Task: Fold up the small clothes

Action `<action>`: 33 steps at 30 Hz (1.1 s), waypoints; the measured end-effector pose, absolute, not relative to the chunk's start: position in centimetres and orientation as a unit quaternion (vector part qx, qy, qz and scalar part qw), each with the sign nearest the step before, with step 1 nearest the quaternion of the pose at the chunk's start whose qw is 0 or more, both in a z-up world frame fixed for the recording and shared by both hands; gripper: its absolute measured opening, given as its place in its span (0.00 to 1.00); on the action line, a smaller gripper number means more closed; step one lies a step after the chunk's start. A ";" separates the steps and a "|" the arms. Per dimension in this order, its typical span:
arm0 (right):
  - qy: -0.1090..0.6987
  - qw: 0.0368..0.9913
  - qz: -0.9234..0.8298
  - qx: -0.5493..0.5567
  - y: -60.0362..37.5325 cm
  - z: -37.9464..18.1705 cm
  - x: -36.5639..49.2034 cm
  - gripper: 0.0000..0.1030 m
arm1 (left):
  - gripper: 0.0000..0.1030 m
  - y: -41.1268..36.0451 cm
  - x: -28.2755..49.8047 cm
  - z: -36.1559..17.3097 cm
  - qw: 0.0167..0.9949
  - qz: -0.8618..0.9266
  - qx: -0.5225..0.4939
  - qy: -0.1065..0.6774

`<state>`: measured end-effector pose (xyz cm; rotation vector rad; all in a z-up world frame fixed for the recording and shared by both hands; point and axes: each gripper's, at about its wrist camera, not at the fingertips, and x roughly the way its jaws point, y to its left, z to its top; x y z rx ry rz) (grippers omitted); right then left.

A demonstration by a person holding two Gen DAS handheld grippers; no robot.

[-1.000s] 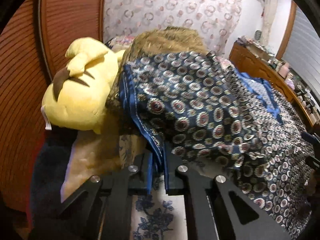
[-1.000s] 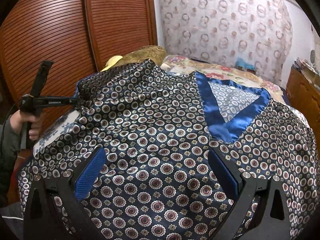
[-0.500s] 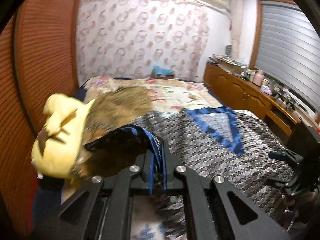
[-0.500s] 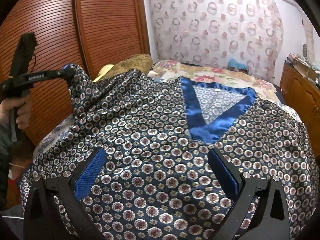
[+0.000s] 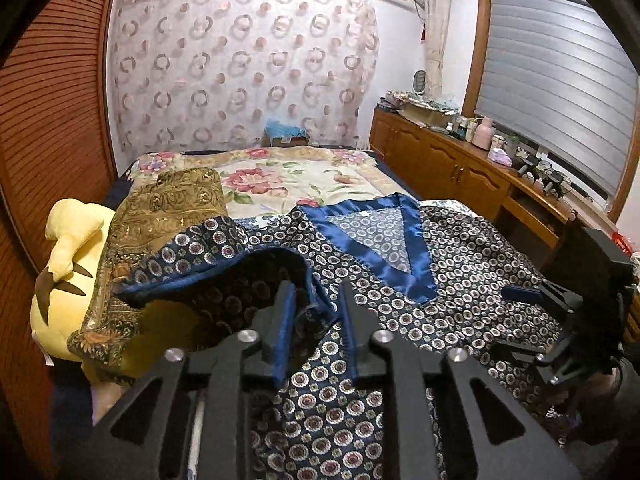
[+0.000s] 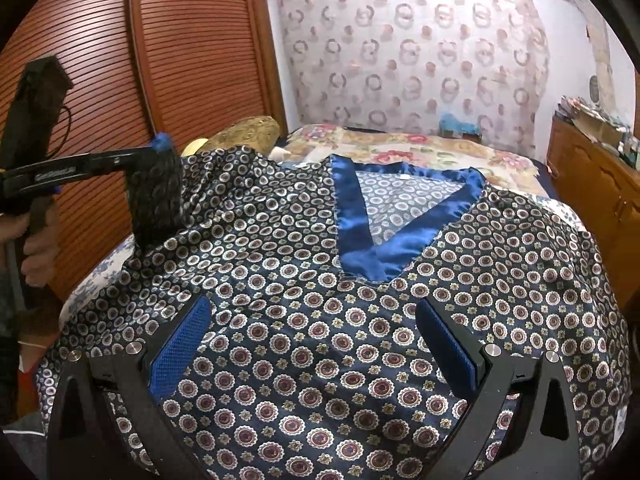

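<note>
A dark blue patterned satin top [image 6: 320, 312] with a plain blue V-neck lies spread on the bed; it also shows in the left wrist view [image 5: 460, 272]. My left gripper [image 5: 314, 316] is shut on the top's left sleeve edge and holds it lifted above the bed; it shows at the left of the right wrist view [image 6: 160, 160], with the sleeve hanging from it. My right gripper [image 6: 316, 344] is open and empty, hovering just over the top's lower front, its blue pads [image 6: 180, 344] wide apart. It shows at the right edge of the left wrist view [image 5: 560, 320].
A yellow plush toy [image 5: 68, 264] and a gold-brown patterned cushion [image 5: 160, 216] lie at the bed's left side, by the wooden slatted wardrobe [image 6: 120, 60]. A floral bedspread [image 5: 280, 172] covers the far bed. A wooden cabinet [image 5: 460, 168] runs along the right wall.
My left gripper has lifted the sleeve edge up and swung it inward over the top. The right gripper has stayed open and almost still over the top.
</note>
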<state>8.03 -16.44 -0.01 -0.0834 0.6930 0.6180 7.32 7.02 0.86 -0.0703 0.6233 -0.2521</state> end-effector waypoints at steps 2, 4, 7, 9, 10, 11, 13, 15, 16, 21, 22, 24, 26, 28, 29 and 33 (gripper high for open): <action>0.333 0.894 0.298 -0.040 -16.4 0.0 8.1 1.00 | 0.29 7.0 6.7 1.2 0.945 -0.129 -0.033 0.299; 0.333 0.893 0.299 -0.041 -16.2 0.1 8.1 1.00 | 0.35 7.0 6.1 1.8 0.948 -0.124 -0.026 0.292; 0.333 0.892 0.303 -0.048 -15.7 0.3 8.3 1.00 | 0.39 7.2 5.3 2.3 0.953 -0.109 -0.015 0.283; 0.330 0.891 0.306 -0.055 -15.2 0.5 8.4 1.00 | 0.43 7.7 4.7 2.5 0.955 -0.101 -0.014 0.277; 0.327 0.891 0.308 -0.059 -14.8 0.8 8.5 1.00 | 0.45 7.9 4.4 2.5 0.956 -0.097 -0.016 0.275; 0.325 0.891 0.311 -0.061 -14.6 1.0 8.6 1.00 | 0.52 8.3 4.2 2.5 0.958 -0.093 -0.018 0.272; 0.320 0.888 0.322 -0.068 -13.7 1.6 8.9 1.00 | 0.56 9.4 3.5 2.5 0.960 -0.081 -0.022 0.266; 0.314 0.886 0.333 -0.077 -12.5 2.2 9.1 1.00 | 0.57 10.4 3.0 2.2 0.961 -0.067 -0.026 0.266; 0.312 0.884 0.339 -0.080 -12.0 2.4 9.2 0.99 | 0.57 11.1 2.7 2.1 0.962 -0.058 -0.029 0.265; 0.297 0.870 0.380 -0.103 -7.9 3.9 9.6 0.96 | 0.57 14.1 1.2 1.4 0.964 -0.032 -0.055 0.258; 0.296 0.867 0.386 -0.108 -7.2 4.1 9.7 0.96 | 0.57 14.4 1.1 1.3 0.964 -0.028 -0.057 0.258; 0.295 0.859 0.403 -0.117 -5.4 4.3 9.7 0.93 | 0.58 15.4 0.7 1.0 0.964 -0.016 -0.063 0.257; 0.297 0.846 0.423 -0.128 -3.2 4.2 9.7 0.89 | 0.58 16.1 0.5 0.8 0.964 -0.006 -0.066 0.257; 0.303 0.833 0.442 -0.138 -1.3 3.8 9.8 0.83 | 0.58 16.6 0.3 0.5 0.964 0.001 -0.067 0.257; 0.307 0.826 0.451 -0.144 -0.4 3.6 9.8 0.77 | 0.58 16.7 0.3 0.5 0.964 0.004 -0.067 0.257; 0.313 0.801 0.479 -0.175 3.1 2.3 9.7 0.69 | 0.58 17.1 0.0 0.1 0.964 0.010 -0.067 0.257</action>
